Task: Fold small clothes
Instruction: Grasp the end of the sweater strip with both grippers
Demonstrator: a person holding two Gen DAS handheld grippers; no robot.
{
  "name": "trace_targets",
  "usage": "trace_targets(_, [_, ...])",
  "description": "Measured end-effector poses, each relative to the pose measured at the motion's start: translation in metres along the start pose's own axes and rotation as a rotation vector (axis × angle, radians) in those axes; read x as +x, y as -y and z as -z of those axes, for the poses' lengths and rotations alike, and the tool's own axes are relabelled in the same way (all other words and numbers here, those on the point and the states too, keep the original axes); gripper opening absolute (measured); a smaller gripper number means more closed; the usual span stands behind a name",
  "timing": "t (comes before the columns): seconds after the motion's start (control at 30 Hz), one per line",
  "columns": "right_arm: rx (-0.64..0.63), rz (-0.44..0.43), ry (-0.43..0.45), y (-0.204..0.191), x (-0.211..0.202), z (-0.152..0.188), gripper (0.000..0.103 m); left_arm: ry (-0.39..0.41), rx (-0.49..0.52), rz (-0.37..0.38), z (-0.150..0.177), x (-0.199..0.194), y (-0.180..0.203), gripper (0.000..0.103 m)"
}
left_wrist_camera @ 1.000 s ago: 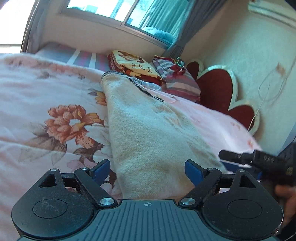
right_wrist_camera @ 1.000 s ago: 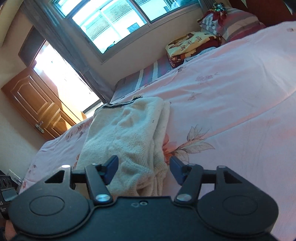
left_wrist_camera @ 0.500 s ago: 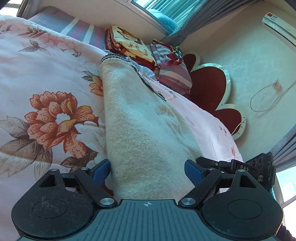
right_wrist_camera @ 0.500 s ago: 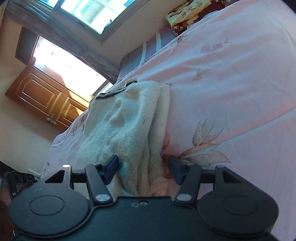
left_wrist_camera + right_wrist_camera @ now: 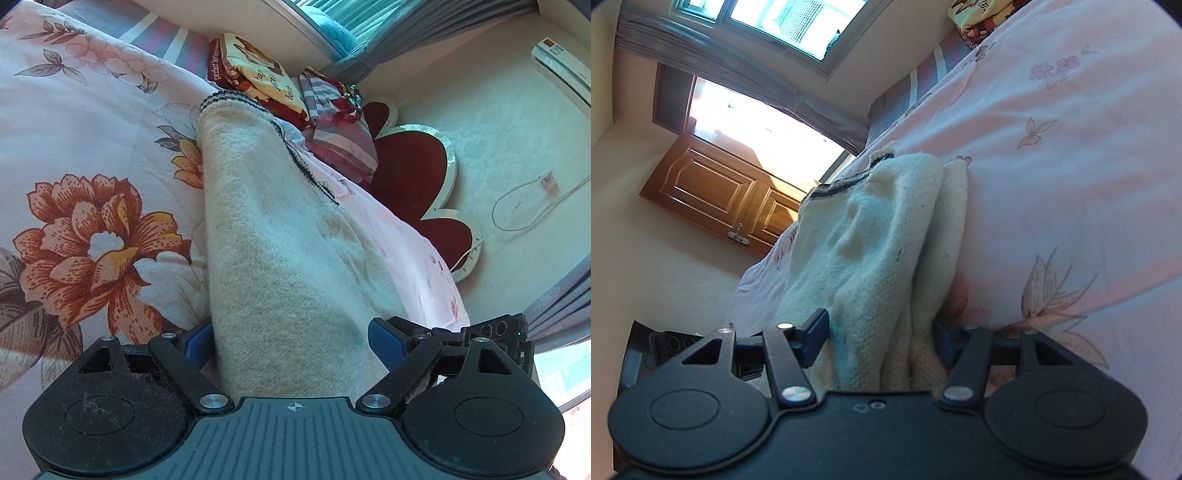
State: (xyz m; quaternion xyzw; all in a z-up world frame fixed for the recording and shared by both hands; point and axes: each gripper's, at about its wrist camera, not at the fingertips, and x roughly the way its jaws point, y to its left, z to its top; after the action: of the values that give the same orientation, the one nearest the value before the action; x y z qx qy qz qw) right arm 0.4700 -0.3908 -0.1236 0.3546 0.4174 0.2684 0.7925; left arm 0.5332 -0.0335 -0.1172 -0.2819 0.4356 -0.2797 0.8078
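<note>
A cream knitted garment [image 5: 288,240] with dark trim at its far end lies lengthwise on the pink floral bedcover [image 5: 92,147]. My left gripper [image 5: 291,339] stands wide open astride its near end, the blue pads at either side of the cloth. In the right wrist view the same garment [image 5: 871,240] shows folded layers along its right edge. My right gripper [image 5: 881,338] is closing, with the bunched near edge between its jaws and the pads at the cloth's sides, not squeezing it. The right gripper's body [image 5: 498,332] shows beside the left one.
A folded patterned blanket [image 5: 255,77] and a striped pillow [image 5: 340,125] lie at the head of the bed by the red heart-shaped headboard [image 5: 410,173]. A wooden door [image 5: 713,192] and windows stand beyond the bed's far side. The bedcover [image 5: 1071,147] spreads to the right.
Both grippers have come down and forward onto the garment's near end, so it now fills the gap between each pair of fingers. The right gripper's jaws have narrowed.
</note>
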Motion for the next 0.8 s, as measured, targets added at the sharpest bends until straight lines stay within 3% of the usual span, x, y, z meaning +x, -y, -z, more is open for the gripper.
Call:
trace_targets(0.07, [-0.017, 0.013, 0.001, 0.000, 0.000, -0.002, 0.046, 0.002, 0.005, -0.003, -0.002, 0.004, 0.000, 0.083])
trace_targets(0.1, [-0.033, 0.027, 0.003, -0.003, 0.002, -0.002, 0.044, 0.012, 0.012, -0.024, -0.003, 0.005, 0.002, 0.071])
trace_targets(0.13, [-0.052, 0.044, 0.008, -0.007, 0.004, -0.002, 0.044, 0.023, 0.022, -0.048, -0.005, 0.008, 0.003, 0.066])
trace_targets(0.3, [-0.174, 0.121, 0.040, -0.032, 0.008, 0.005, 0.033, 0.053, 0.048, -0.069, -0.005, 0.013, 0.011, 0.057])
trace_targets(0.8, [-0.272, 0.106, 0.149, -0.072, -0.027, 0.021, 0.028, 0.089, 0.127, -0.020, -0.012, -0.025, 0.044, 0.053])
